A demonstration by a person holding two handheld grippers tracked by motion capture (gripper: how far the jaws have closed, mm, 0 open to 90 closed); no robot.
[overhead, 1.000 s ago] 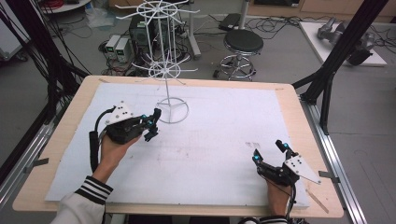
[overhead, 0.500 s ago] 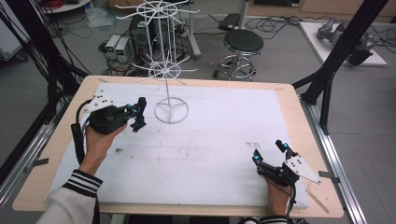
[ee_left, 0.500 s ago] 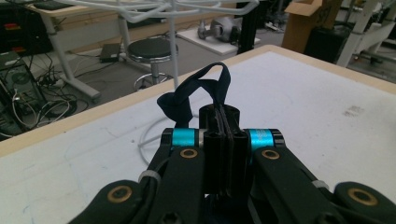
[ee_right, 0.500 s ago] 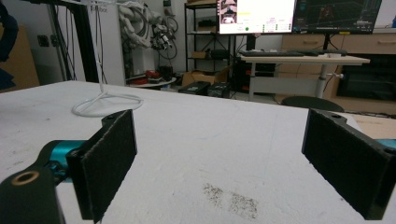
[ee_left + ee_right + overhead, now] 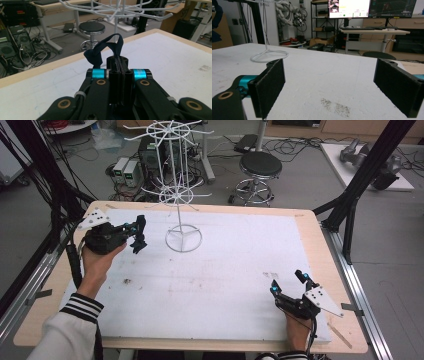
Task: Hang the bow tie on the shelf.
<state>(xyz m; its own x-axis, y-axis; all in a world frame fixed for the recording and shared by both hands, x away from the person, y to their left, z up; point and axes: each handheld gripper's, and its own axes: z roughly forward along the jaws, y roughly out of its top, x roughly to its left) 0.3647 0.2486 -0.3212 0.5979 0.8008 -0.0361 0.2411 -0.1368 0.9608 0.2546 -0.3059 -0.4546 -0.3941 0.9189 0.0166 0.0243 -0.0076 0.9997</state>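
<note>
No readable text, labels or numbers; monitor [image 5: 349,8] writing too small

The left gripper [image 5: 137,235] is held up over the table's left side, pointing right, its jaws pressed together on a dark strap [image 5: 105,48]; the left hand [image 5: 97,257] grips it from below, forearm in a striped cuff coming in from the lower left. The right gripper [image 5: 289,284] sits low near the table's right front corner, pointing up and left across the table, jaws spread wide with nothing between them. The right hand [image 5: 298,330] holds it from behind, wrist at the bottom edge.
</note>
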